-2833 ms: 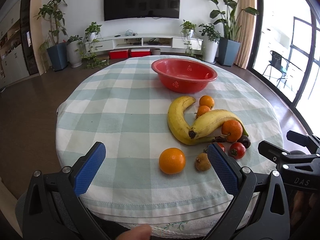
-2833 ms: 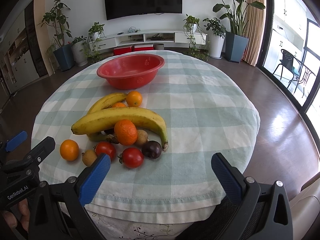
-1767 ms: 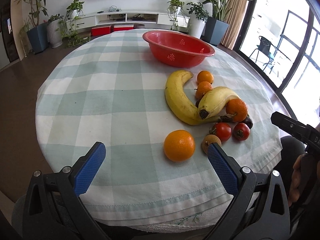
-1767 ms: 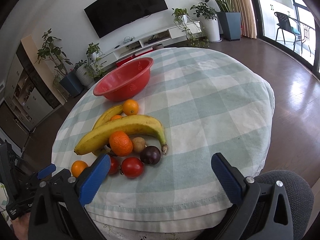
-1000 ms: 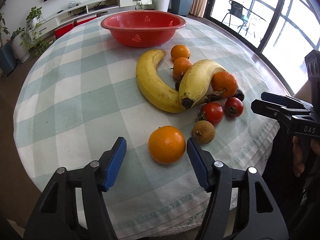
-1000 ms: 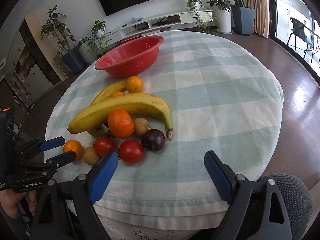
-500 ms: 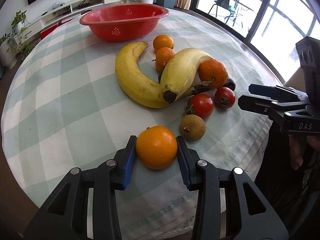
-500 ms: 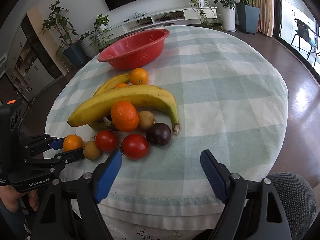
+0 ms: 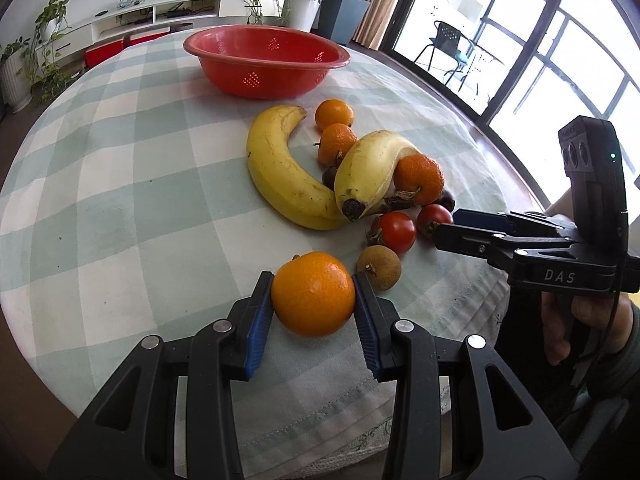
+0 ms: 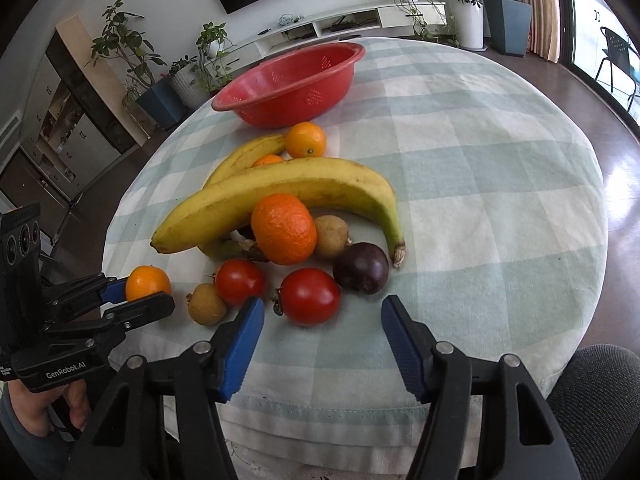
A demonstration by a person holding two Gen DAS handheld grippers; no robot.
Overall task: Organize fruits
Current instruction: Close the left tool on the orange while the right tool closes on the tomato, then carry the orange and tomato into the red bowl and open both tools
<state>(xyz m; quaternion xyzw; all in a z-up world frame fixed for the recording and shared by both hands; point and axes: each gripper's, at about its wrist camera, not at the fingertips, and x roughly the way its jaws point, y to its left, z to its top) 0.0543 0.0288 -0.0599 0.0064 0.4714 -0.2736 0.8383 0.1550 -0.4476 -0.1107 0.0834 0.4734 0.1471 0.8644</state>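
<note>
Nearest the table's edge, the left gripper (image 9: 313, 312) has its blue pads pressed on either side of an orange (image 9: 313, 294) that rests on the checked tablecloth (image 9: 132, 208), a grip that looks meant to lift it out of the scatter. The right gripper (image 10: 322, 338) is closing, its jaws partly apart and holding nothing, lined up just short of a red tomato (image 10: 309, 297), probably its next pick. Beyond lie a second tomato (image 10: 240, 282), a dark round fruit (image 10: 361, 267), bananas (image 10: 280, 196) and mandarins, and farthest off the red colander (image 9: 266, 62), seemingly empty, likely where the fruit belongs.
</note>
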